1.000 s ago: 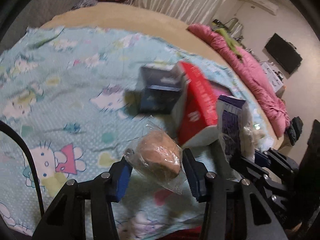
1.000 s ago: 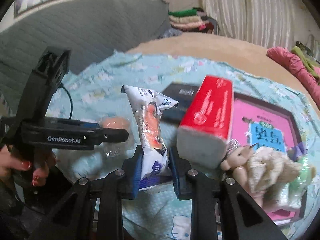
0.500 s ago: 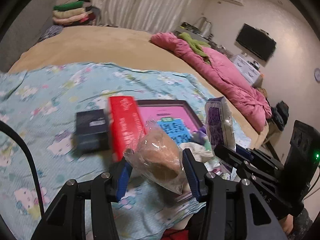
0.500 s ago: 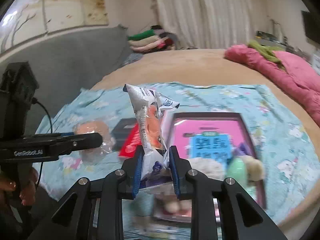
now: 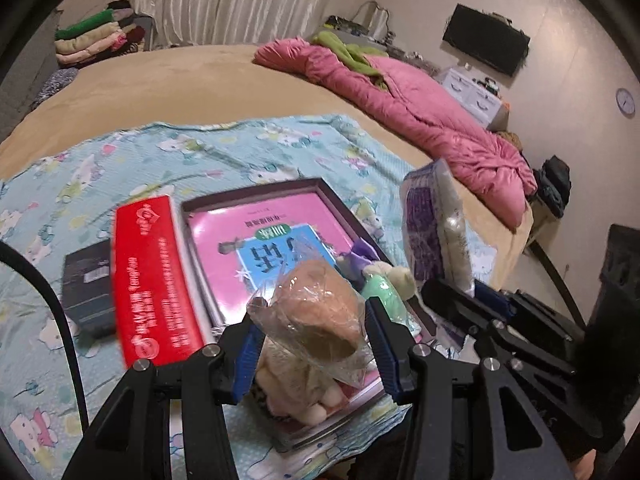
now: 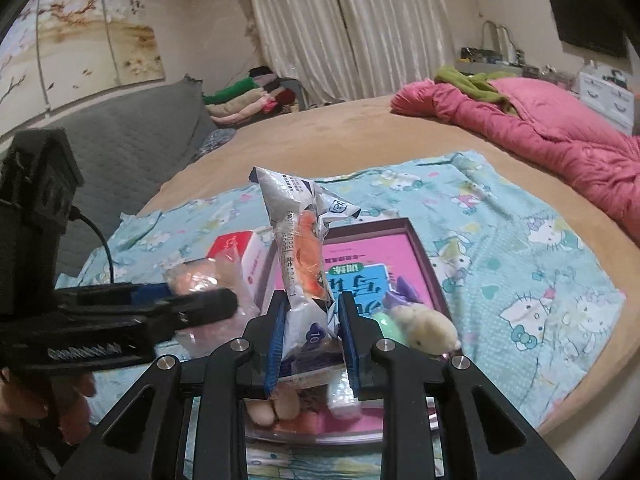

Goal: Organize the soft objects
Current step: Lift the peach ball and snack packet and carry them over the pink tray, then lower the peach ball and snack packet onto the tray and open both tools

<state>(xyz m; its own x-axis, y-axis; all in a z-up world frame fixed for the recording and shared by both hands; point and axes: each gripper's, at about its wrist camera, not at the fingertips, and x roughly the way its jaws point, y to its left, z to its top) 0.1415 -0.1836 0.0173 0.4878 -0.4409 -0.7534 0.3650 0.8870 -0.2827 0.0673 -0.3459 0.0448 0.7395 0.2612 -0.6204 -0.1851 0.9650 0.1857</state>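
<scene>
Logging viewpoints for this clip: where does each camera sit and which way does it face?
Left wrist: on the left gripper, facing down-forward at the pink-lined box; grips a bagged bun.
Right wrist: on the right gripper, facing the bed; grips a snack packet; a hand shows lower left.
Shared: box, red pack, pink quilt.

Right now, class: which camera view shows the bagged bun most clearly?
The left wrist view. The bagged bun sits close up between the left gripper pads, unobstructed. In the right wrist view it shows off to the left, smaller and partly hidden behind that gripper's fingers.
</scene>
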